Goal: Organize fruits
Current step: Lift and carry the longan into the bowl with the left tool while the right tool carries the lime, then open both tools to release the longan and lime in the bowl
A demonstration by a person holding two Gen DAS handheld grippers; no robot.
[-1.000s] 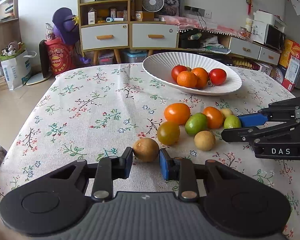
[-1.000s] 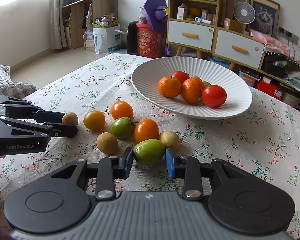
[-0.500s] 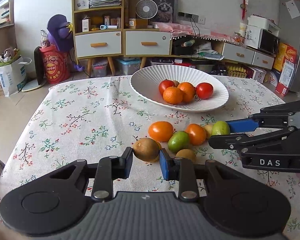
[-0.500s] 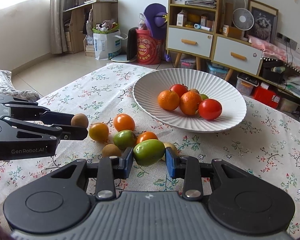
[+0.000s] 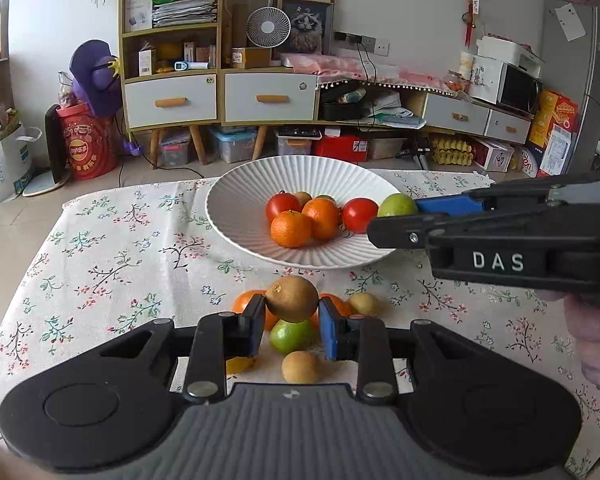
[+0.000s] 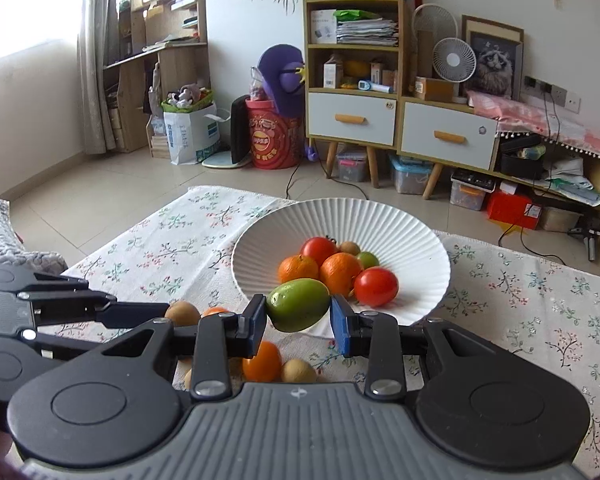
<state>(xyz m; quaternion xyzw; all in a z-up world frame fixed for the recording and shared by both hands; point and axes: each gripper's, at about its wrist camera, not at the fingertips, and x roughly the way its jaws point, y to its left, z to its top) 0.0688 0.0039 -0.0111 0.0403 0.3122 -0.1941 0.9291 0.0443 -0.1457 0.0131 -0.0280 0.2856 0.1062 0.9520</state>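
Observation:
My left gripper (image 5: pixel 292 322) is shut on a brown round fruit (image 5: pixel 291 298) and holds it in the air above the loose fruits on the cloth. My right gripper (image 6: pixel 298 318) is shut on a green oval fruit (image 6: pixel 298 304), held above the near rim of the white ribbed plate (image 6: pixel 412 240). The same green fruit (image 5: pixel 396 205) shows in the left wrist view at the plate's right rim (image 5: pixel 236 208). The plate holds tomatoes, oranges and small fruits. The left gripper also shows in the right wrist view (image 6: pixel 168 314).
Loose fruits lie on the flowered tablecloth (image 5: pixel 112 248) before the plate: a green one (image 5: pixel 292 336), a brown one (image 5: pixel 300 366), orange ones (image 6: pixel 262 362). Cabinets and clutter stand behind the table. The table's far edge runs behind the plate.
Both grippers have risen off the table with their fruits and moved toward the plate. The green fruit now hangs at the plate's rim.

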